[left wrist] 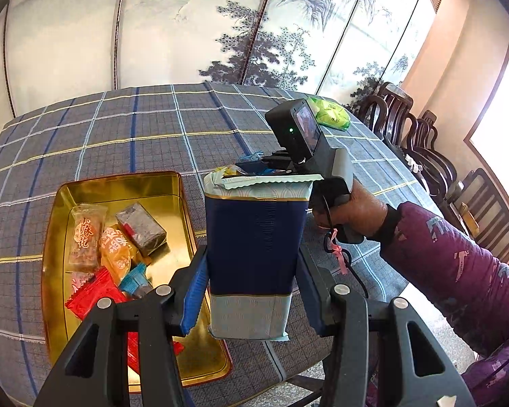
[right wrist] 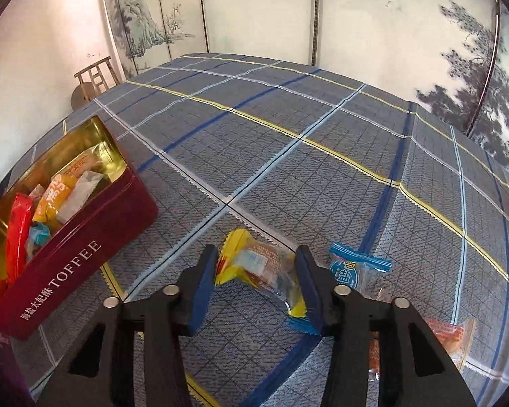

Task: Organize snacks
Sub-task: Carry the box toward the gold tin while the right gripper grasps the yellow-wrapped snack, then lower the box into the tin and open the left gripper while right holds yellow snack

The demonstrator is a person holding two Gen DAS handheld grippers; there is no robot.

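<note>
My left gripper [left wrist: 252, 249] is shut on a navy and pale-blue snack packet [left wrist: 254, 217], held upright above the table to the right of the tin. The tin [left wrist: 118, 183] is gold inside and holds several wrapped snacks [left wrist: 112, 247]. In the right wrist view it shows as a red tin [right wrist: 95, 227] marked TOFFEE at the left. My right gripper [right wrist: 256, 254] is low over the tablecloth, shut on a crumpled yellow and clear snack packet [right wrist: 258, 268] that lies on the cloth. Its pads touch both ends of the packet.
A blue-and-white packet [right wrist: 349, 271] and an orange packet [right wrist: 448, 335] lie right of my right gripper. A green packet [left wrist: 332, 115] sits at the table's far edge. A hand [left wrist: 353, 210] in a purple sleeve holds the right gripper's handle. Dark chairs [left wrist: 424, 149] line the right side. A wooden stool [right wrist: 95, 74] stands beyond the table.
</note>
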